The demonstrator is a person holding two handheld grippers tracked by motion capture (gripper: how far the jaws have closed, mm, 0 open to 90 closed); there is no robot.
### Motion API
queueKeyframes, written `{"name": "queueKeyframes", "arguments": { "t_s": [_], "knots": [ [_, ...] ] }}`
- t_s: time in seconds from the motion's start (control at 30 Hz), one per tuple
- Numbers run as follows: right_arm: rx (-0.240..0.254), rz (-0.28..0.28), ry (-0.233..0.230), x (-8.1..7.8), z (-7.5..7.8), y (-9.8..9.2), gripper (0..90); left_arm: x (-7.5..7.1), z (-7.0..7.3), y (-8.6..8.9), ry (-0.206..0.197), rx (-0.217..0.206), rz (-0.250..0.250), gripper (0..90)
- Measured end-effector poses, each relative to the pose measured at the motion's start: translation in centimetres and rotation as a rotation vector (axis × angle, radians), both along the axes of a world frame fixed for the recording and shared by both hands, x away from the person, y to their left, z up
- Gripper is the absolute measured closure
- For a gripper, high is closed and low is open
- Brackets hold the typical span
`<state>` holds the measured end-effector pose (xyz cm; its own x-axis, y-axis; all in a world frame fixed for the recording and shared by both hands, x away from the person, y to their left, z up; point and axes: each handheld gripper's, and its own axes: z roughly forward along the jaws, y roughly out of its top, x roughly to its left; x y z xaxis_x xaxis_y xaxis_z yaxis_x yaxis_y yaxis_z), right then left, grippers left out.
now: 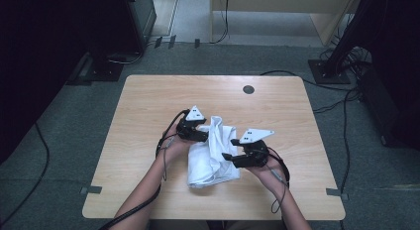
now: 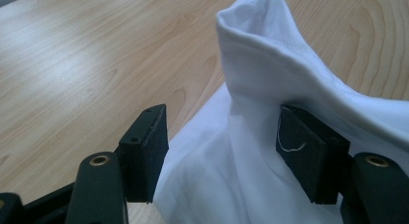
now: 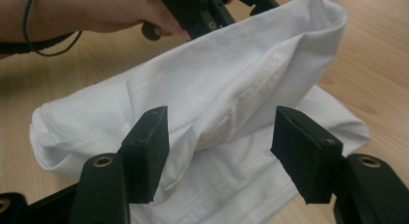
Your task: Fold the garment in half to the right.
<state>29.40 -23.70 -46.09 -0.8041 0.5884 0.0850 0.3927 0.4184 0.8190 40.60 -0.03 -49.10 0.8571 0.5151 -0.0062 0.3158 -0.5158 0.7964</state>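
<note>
L gripper (image 1: 202,135) at the left edge of the white cloth (image 1: 213,153), mid-table (image 1: 148,106). Jaws apart; in the left gripper view the cloth (image 2: 251,151) lies betw. them, draped over the right pad (image 2: 308,154), left pad clear of it. Cloth is bunched, w/ one fold standing up at the far end and the rest flat on the wood. R gripper (image 1: 232,149) at the cloth's right side, jaws apart too; the right gripper view has a raised fold (image 3: 217,103) betw. the pads, neither pressing.
</note>
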Motion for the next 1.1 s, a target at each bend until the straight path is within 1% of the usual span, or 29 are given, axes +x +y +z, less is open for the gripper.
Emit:
{"name": "queueKeyframes", "arguments": {
  "t_s": [0.1,0.13,0.2,0.23,0.27,0.3,0.4,0.47,0.5,0.6,0.67,0.73,0.8,0.83,1.0,1.1],
  "knots": [
    [0.008,-0.013,-0.015,0.0,0.6,-0.5,39.0,-0.1,0.1,-0.4,0.012,0.004,-0.014,35.7],
    [0.014,-0.015,-0.019,0.1,0.8,-0.6,39.0,-0.2,0.1,-0.6,0.008,0.015,-0.020,35.7],
    [0.019,-0.018,-0.028,0.2,1.3,-0.7,39.0,-0.3,0.0,-1.2,-0.005,0.040,-0.017,35.6],
    [0.023,-0.016,-0.034,0.2,1.5,-0.6,39.0,-0.4,0.0,-1.4,-0.011,0.049,-0.005,34.4],
    [0.026,-0.015,-0.035,0.3,1.7,-0.5,39.0,-0.4,0.0,-1.7,-0.009,0.052,0.006,32.4],
    [0.027,-0.012,-0.042,0.3,1.9,-0.3,39.0,-0.5,0.1,-2.0,-0.009,0.057,0.013,32.4],
    [0.030,0.004,-0.054,0.6,2.2,0.5,39.3,-0.8,0.2,-2.7,-0.023,0.067,-0.005,32.4],
    [0.018,0.014,-0.054,0.8,2.1,1.1,39.6,-0.9,0.2,-2.8,-0.024,0.067,-0.015,32.4],
    [0.010,0.019,-0.054,0.9,2.0,1.4,39.6,-0.9,0.2,-2.7,-0.022,0.072,-0.013,31.6],
    [-0.004,0.031,-0.057,1.0,2.0,1.8,39.8,-1.0,0.6,-1.9,-0.013,0.042,-0.008,30.4],
    [-0.009,0.030,-0.058,1.0,1.8,1.7,39.9,-1.1,0.9,-1.2,-0.009,0.033,0.001,30.4],
    [-0.010,0.024,-0.054,1.0,1.7,1.4,40.0,-1.3,1.2,-0.5,-0.002,0.017,0.003,30.4],
    [-0.004,0.016,-0.054,1.0,1.7,1.1,40.2,-1.6,1.4,0.0,0.020,-0.014,-0.020,30.4],
    [0.000,0.015,-0.054,1.0,1.8,1.0,40.5,-1.8,1.4,0.2,0.025,-0.020,-0.032,30.4],
    [0.007,0.010,-0.067,1.1,2.4,0.9,40.8,-2.9,0.8,-0.4,0.013,0.015,-0.057,30.3],
    [0.009,0.019,-0.077,1.1,2.9,1.3,41.0,-3.1,0.2,-1.1,0.002,0.029,-0.051,30.1]
  ]
}}
